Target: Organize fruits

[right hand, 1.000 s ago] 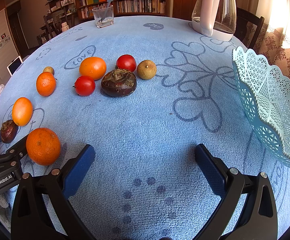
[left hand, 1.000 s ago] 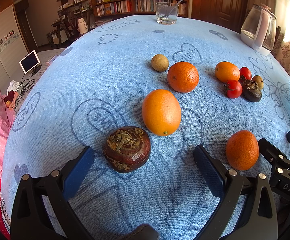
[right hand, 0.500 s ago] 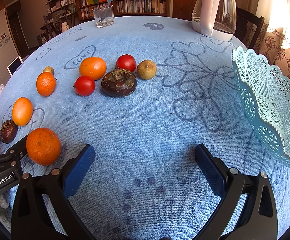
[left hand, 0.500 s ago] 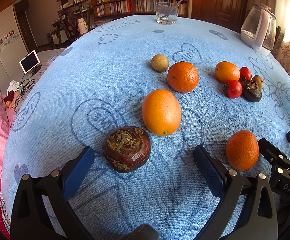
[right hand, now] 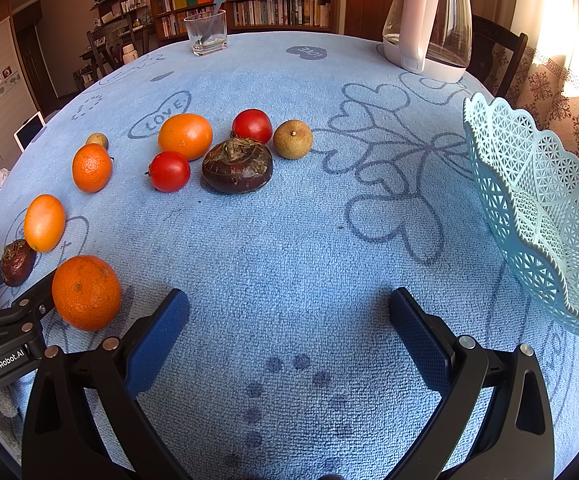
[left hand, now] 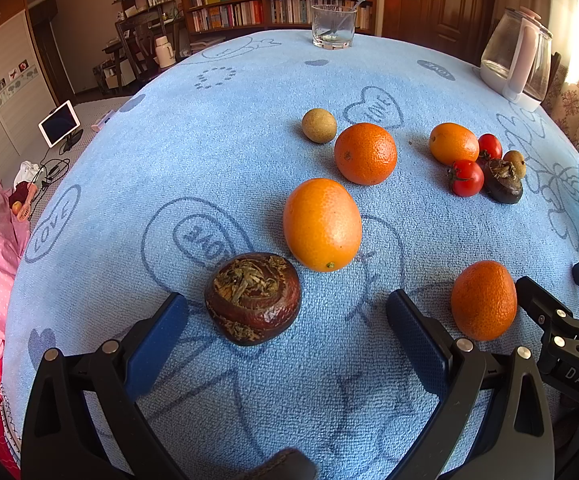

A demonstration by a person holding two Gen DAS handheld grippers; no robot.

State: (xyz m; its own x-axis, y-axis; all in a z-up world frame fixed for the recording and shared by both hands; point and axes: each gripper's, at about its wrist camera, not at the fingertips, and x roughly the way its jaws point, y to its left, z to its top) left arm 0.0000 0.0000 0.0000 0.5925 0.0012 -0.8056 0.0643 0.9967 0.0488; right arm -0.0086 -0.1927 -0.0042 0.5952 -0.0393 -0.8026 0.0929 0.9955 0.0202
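Observation:
Fruits lie loose on a blue cloth-covered table (left hand: 217, 152). In the left wrist view my left gripper (left hand: 287, 312) is open and empty, with a dark brown water chestnut (left hand: 253, 296) just ahead between its fingers. Beyond it lie an oval orange (left hand: 322, 224), a round orange (left hand: 365, 153) and a small brown fruit (left hand: 319, 125). A mandarin (left hand: 483, 300) lies to the right. In the right wrist view my right gripper (right hand: 289, 316) is open and empty over bare cloth. A light blue lattice basket (right hand: 537, 216) stands to its right. A cluster with two tomatoes (right hand: 169, 171), an orange (right hand: 185, 136) and a second chestnut (right hand: 237, 166) lies ahead.
A glass kettle (right hand: 429, 20) stands at the back right and a glass with a spoon (right hand: 206, 32) at the back. The right gripper's body (left hand: 561, 332) sits beside the mandarin. Bookshelves and chairs stand beyond the table; the table edge drops off at the left.

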